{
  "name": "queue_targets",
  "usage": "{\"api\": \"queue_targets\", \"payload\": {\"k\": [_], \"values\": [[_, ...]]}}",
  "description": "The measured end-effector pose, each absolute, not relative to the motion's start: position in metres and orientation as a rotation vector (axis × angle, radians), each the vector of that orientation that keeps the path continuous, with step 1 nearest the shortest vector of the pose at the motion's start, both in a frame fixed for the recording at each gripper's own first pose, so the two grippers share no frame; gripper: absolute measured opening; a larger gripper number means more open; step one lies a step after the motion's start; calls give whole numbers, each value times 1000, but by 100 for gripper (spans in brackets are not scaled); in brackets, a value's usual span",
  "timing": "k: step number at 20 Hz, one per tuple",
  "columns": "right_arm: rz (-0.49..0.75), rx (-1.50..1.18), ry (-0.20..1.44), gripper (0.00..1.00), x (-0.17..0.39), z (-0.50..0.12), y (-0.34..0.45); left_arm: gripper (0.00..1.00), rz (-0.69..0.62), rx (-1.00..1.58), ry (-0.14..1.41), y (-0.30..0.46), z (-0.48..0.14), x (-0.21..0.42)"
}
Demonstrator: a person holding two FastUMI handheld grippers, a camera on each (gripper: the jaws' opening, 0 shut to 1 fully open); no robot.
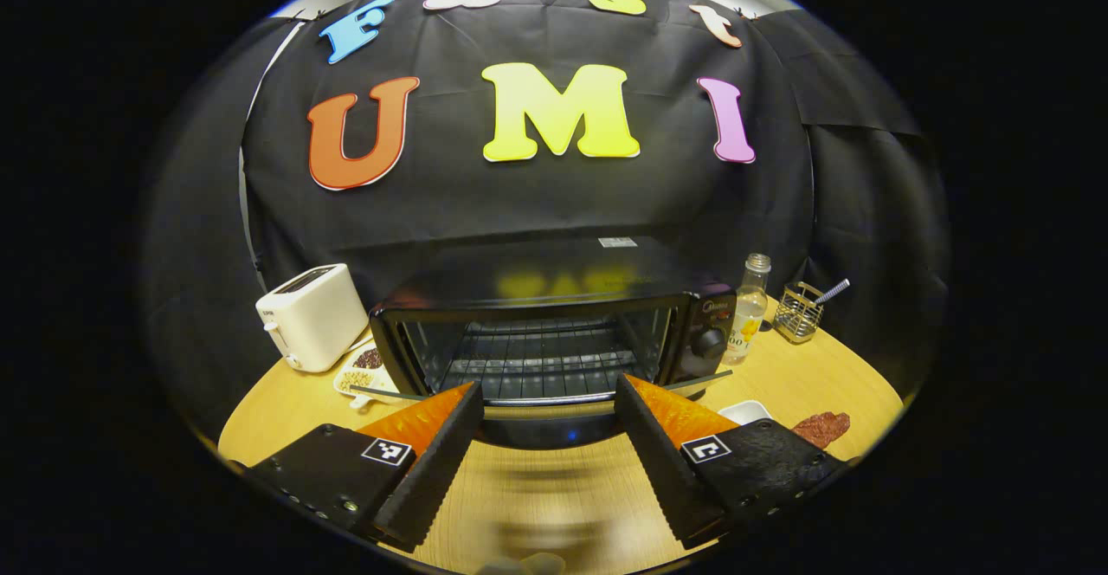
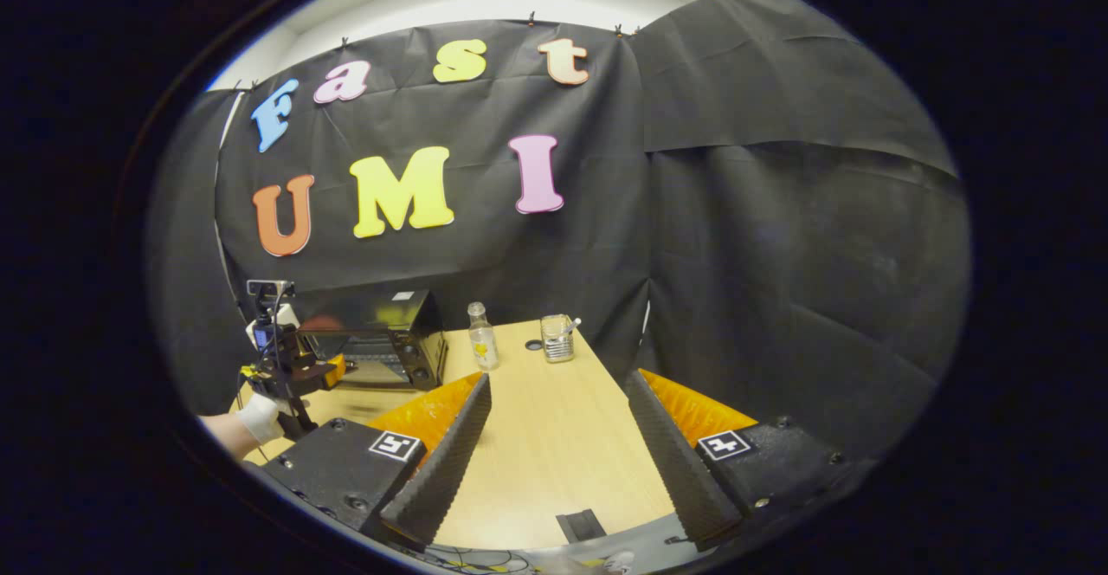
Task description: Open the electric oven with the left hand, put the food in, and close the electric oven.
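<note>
Left gripper (image 1: 549, 436) is sitting released, fingers spread, nothing between them. Electric oven (image 1: 554, 332) is lying dead ahead at frame centre, its door (image 1: 537, 409) hanging down open, long edge running left-right just beyond the fingertips. Food (image 1: 822, 426), a reddish piece, is resting on the table (image 1: 814, 376) at lower right. Right gripper (image 2: 558, 445) is also released, empty, well apart from the oven. Oven badge is too small to read.

no legible text on oven (image 1: 554, 298), bottle label (image 1: 746, 324) unreadable
</note>
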State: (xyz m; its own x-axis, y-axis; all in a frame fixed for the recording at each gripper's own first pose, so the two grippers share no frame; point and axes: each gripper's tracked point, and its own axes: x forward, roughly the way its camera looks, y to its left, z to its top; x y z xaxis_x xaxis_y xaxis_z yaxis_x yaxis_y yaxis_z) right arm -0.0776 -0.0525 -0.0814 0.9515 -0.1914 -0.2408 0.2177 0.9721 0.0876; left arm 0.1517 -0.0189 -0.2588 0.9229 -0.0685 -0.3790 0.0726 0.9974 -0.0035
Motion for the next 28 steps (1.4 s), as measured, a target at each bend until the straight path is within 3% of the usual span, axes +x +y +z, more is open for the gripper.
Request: {"api": "queue_targets", "payload": {"k": [19, 28], "values": [[-158, 97, 316, 98, -69, -110, -50, 97, -67, 18, 635, -24, -381, 70], [-133, 112, 325, 100, -62, -120, -45, 97, -44, -8, 575, -15, -363, 64]]}}
